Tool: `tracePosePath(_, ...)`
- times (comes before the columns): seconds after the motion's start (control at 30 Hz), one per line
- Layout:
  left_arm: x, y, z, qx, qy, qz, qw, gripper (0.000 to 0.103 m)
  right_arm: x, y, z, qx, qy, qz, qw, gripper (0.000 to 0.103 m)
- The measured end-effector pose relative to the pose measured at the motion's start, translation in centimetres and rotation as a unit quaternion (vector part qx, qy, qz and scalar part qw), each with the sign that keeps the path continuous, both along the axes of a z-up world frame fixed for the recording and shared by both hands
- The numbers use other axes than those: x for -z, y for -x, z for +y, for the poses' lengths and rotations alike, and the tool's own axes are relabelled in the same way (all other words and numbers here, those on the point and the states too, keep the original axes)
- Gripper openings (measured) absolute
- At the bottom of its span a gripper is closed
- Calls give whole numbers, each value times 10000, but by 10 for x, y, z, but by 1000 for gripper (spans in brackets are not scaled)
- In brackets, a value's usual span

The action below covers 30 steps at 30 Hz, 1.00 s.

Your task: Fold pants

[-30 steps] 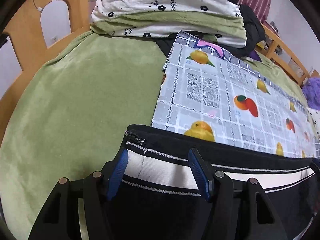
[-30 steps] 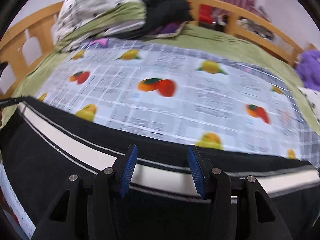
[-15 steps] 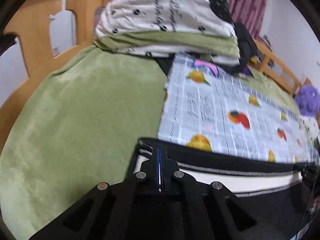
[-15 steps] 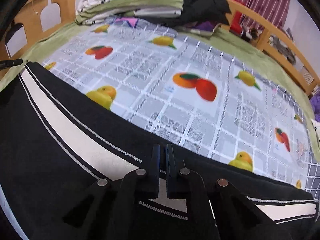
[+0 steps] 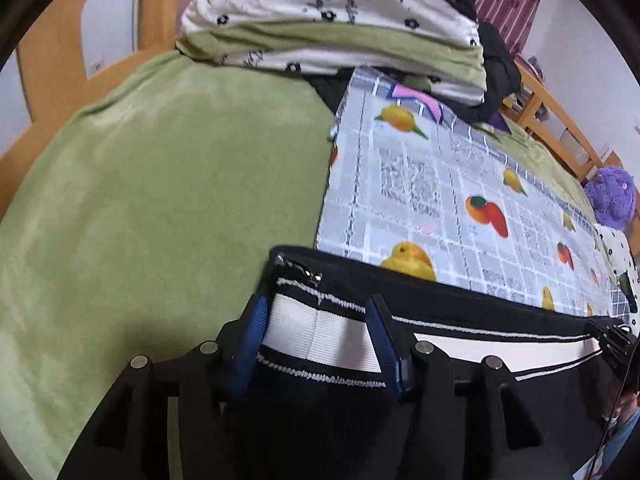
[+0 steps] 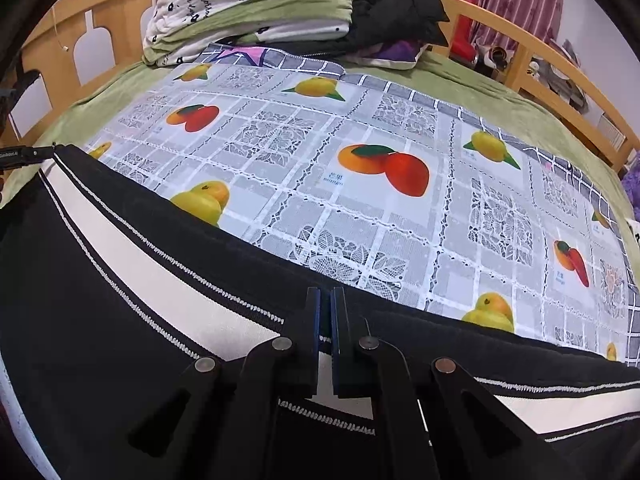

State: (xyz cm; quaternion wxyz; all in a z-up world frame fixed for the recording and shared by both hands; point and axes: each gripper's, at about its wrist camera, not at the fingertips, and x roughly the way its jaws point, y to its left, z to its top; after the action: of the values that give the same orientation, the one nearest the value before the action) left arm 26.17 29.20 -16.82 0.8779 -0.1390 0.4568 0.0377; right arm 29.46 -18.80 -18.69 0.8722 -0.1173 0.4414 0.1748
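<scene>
My left gripper (image 5: 316, 330) sits right at the pants (image 5: 460, 308) end w/ the zip: jaws have just been opening, now apart, white side stripe (image 5: 320, 332) lying between the pads but not pinched. My right gripper (image 6: 325, 320) is further along the same edge, jaws together and clamped on the stripe fabric. The pants lie stretched lengthwise under and just ahead of both grippers, along the near edge of the fruit-print cloth (image 6: 360, 208). I judge it early: garment looks laid flat and narrow, maybe leg-on-leg already, can't tell for sure. Crosswise folds not yet done. Beyond the cloth, well ahead: green blanket (image 5: 160, 200), stacked bedding (image 6: 248, 4).
</scene>
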Motion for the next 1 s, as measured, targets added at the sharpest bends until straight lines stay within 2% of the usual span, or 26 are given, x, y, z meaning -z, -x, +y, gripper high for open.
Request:
tracePosePath(0.07,4,-3,-1,-83,-137,34,9999,42,0,2,0,21,-1,-37,10000,4)
tracePosePath(0.1,3,-2,-2,-121,-228,-24,9997,21,-1,3,0,36,-27,-78,10000,4)
tracePosePath(0.17,-7,4,0,19,-102,-309,9995,19,-7,6,-3,70,-125,-208,9997,4)
tracePosePath(0.27,-26,15,3,-21,-49,-721,9974,18,-18,9,-7,126,-329,-356,9987,4)
tracePosePath(0.37,-23,6,6,-172,-34,-671,9976,19,-16,1,-9,197,-386,-334,9985,3)
tracePosePath(0.43,-3,-11,3,-261,-116,-171,9994,21,-3,-9,-6,265,-351,-106,9990,4)
tracePosePath(0.5,4,-14,-2,-378,-324,1,9988,29,14,-15,0,362,-174,91,9992,4)
tracePosePath(0.53,1,-12,-4,-464,-466,-16,9978,37,13,-14,1,369,-157,20,9992,5)
tracePosePath(0.63,-17,3,-10,-583,-738,-116,9955,49,-5,-6,-11,345,-205,4,9992,6)
tracePosePath(0.7,-30,15,-17,-434,-836,-295,9951,58,-23,7,-38,558,-299,-198,9978,20)
tracePosePath(0.73,-36,19,-22,-359,-859,-386,9949,59,-28,13,-49,661,-244,-277,9971,29)
tracePosePath(0.83,-42,19,-51,146,-717,-539,9959,62,-26,25,-99,1246,16,-444,9912,31)
tracePosePath(0.9,-30,8,-75,416,-647,-496,9958,63,-12,15,-123,1665,39,-209,9858,30)
tracePosePath(0.93,-23,2,-81,423,-692,-434,9958,63,1,6,-135,1849,-35,44,9827,27)
tracePosePath(1.0,3,-14,-88,273,-978,-144,9947,63,16,-6,-143,1934,-126,262,9807,23)
